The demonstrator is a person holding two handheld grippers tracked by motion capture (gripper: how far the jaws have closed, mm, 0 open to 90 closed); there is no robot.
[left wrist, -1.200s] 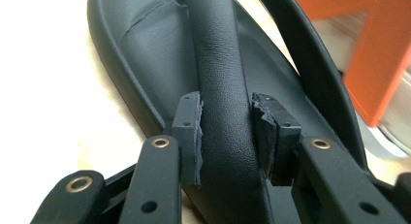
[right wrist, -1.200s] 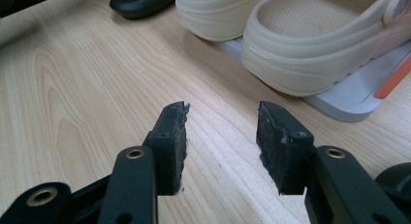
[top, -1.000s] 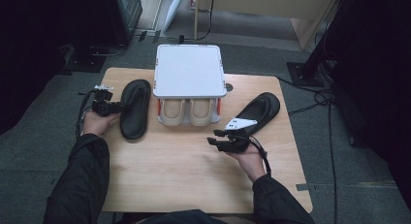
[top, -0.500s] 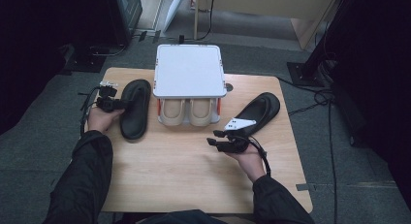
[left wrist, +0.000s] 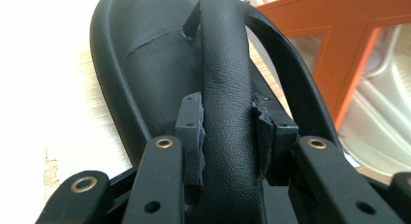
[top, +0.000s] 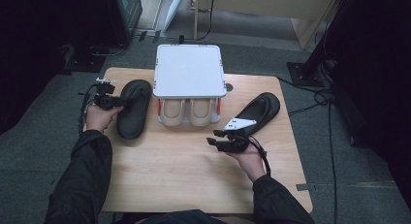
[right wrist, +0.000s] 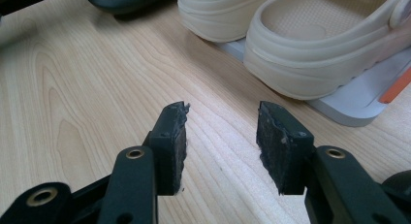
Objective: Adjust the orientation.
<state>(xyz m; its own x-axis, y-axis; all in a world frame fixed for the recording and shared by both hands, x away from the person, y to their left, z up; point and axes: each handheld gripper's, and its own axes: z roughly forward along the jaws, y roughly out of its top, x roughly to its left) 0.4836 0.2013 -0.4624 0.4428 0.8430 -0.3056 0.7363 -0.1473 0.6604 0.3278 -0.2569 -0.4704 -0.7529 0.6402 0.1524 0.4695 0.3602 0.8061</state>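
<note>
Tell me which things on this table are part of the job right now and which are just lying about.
In the job:
- left gripper, jaws just closed on the strap
- black rubber sandal on the left

Lying about:
- second black sandal
- beige clogs
- white two-tier rack
- right gripper, open

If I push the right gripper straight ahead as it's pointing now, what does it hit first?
Most likely the heel of the nearer beige clog on the white rack. The right gripper is open with bare tabletop between; depth is hard to judge.

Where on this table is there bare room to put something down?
The near half of the table, between the two forearms, is bare. It is crowded farther back: the left black slipper, the white rack holding beige clogs, then the right black slipper.
</note>
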